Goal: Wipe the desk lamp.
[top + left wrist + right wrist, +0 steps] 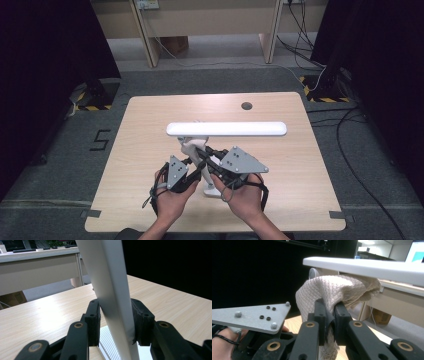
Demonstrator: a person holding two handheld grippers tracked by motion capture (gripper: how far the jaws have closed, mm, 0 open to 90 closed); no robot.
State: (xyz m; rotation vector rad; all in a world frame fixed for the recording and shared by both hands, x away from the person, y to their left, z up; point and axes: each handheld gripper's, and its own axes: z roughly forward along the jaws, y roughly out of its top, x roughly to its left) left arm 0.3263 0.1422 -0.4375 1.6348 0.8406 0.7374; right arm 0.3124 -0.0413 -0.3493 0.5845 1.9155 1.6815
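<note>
On the light wooden worktop (150,125), near the person's edge, a white desk lamp with a long flat bar head (226,129) is standing upright on its small white base (211,190). Left gripper (192,162) is clamping the lamp's slanted white stem (113,297), with black pads pressing on both sides of it low down, just above the base. Right gripper (210,157) is pinching a beige waffle-weave cloth (332,293) between narrowly set jaws; the cloth is bunching up over the jaw tips and sitting just under the lamp head, right by the joint where the stem is meeting the head. Whether the cloth is touching the head's underside is hard to tell. Both hands are sitting close together in front of the base, grey three-cornered plates on top of each gripper.
</note>
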